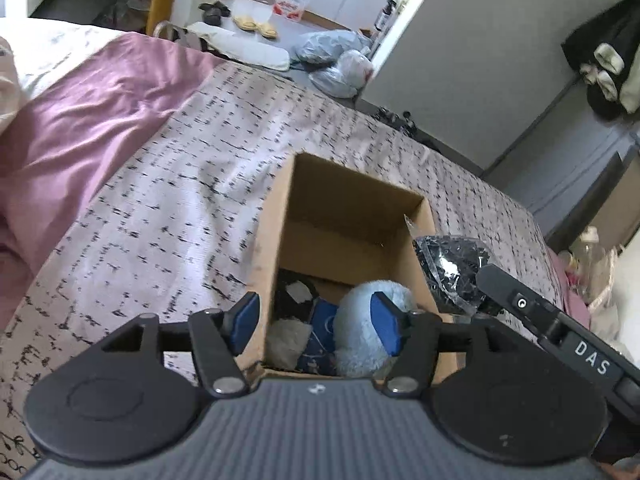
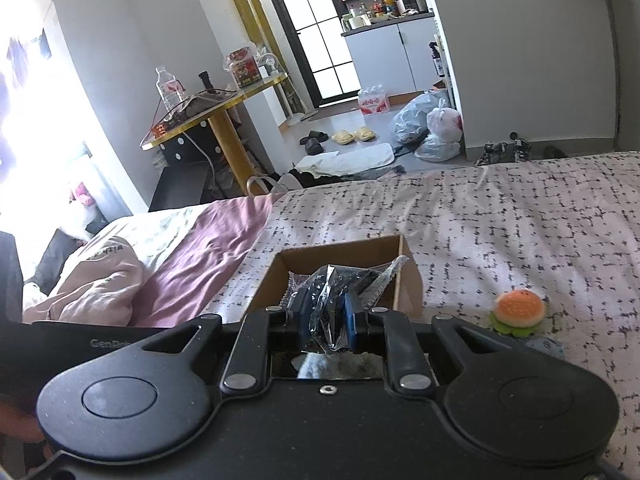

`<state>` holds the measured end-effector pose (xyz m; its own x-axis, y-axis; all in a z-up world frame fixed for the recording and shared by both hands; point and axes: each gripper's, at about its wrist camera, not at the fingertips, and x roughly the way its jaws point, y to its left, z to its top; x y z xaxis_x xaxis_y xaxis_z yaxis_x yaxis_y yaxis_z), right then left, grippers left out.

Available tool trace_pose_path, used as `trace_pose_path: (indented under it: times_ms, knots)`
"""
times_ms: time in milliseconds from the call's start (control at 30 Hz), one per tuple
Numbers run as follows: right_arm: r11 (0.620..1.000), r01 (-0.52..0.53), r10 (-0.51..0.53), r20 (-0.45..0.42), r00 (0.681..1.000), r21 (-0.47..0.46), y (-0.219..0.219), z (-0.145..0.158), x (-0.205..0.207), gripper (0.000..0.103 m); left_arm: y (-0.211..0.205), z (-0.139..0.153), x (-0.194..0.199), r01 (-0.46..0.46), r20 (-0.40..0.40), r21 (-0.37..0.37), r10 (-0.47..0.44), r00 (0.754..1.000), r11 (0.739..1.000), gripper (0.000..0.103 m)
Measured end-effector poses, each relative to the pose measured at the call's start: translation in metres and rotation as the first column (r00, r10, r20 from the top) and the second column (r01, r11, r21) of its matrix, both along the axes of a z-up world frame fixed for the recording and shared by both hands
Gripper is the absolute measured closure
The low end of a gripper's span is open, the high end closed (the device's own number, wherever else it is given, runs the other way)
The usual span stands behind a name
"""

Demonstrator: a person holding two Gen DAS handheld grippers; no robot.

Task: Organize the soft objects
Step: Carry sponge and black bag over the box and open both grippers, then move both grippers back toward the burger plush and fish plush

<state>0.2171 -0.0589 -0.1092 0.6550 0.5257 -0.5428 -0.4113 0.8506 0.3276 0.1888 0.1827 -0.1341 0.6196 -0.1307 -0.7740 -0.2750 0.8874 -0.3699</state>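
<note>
You are in the middle of loading the cardboard box (image 1: 352, 216) that sits on the patterned bed cover (image 1: 180, 184): your right gripper (image 2: 325, 318) has its fingers pinched tight on a crinkly plastic-wrapped dark packet (image 2: 340, 284), held just above the box's open top. Seen from the left wrist, that packet (image 1: 452, 268) hangs at the box's 3 o'clock rim, not yet inside. Your left gripper (image 1: 316, 322) hovers over the near end of the box with its fingers spread wide and holding nothing; below it lie a pale blue plush (image 1: 360, 328) and darker soft items. The next move, as I judge it, calls for carrying the packet inward over the bare floor at the box's 12 o'clock end, lowering, then letting go. After that, the burger-shaped toy (image 2: 519, 309) waits on the bed at 3 o'clock from the box.
</note>
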Motion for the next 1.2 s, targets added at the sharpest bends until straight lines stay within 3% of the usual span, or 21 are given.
trace_pose_path:
  times_ms: [100, 433, 533, 600, 667, 800, 933, 1067, 1200]
  knots:
    - [1.000, -0.010, 0.010, 0.002, 1.000, 0.006, 0.008, 0.001, 0.004, 0.085, 0.006, 0.004, -0.001, -0.029, -0.005, -0.017, 0.029, 1.000, 0.999, 0.038]
    - [0.995, -0.023, 0.027, -0.044, 0.999, 0.097, 0.024, 0.003, 0.021, 0.084, 0.016, 0.000, 0.001, -0.083, -0.028, -0.008, 0.083, 0.996, 0.997, 0.037]
    - [0.993, -0.044, 0.051, -0.066, 0.996, 0.107, 0.030, -0.003, 0.029, 0.076, 0.019, -0.003, 0.001, -0.098, -0.039, -0.002, 0.098, 0.994, 0.995, 0.037]
    - [0.994, -0.053, 0.060, -0.077, 0.995, 0.096, 0.030, -0.005, 0.029, 0.053, 0.019, -0.004, 0.001, -0.103, -0.043, 0.001, 0.103, 0.994, 0.995, 0.037]
    - [0.995, -0.039, 0.044, -0.050, 0.998, 0.093, 0.024, -0.004, 0.024, 0.044, 0.019, -0.004, 0.002, -0.099, -0.038, 0.005, 0.099, 0.994, 0.995, 0.037]
    - [0.995, -0.014, 0.022, -0.082, 0.996, 0.103, 0.010, -0.006, 0.021, 0.043, 0.015, -0.003, 0.007, -0.093, -0.039, 0.005, 0.093, 0.995, 0.996, 0.035]
    - [0.996, 0.000, 0.008, -0.092, 0.996, 0.090, -0.005, -0.005, 0.017, 0.042, 0.006, 0.001, 0.009, -0.072, -0.039, 0.022, 0.073, 0.997, 0.997, 0.024]
    - [0.997, -0.007, 0.013, -0.085, 0.996, 0.074, -0.022, 0.000, 0.010, 0.034, -0.005, 0.007, 0.008, -0.061, -0.035, 0.053, 0.063, 0.997, 0.997, 0.015]
    - [0.998, 0.007, -0.002, -0.082, 0.997, 0.063, -0.043, 0.004, 0.004, 0.030, -0.021, 0.017, 0.005, -0.020, -0.011, 0.090, 0.021, 1.000, 0.996, 0.013]
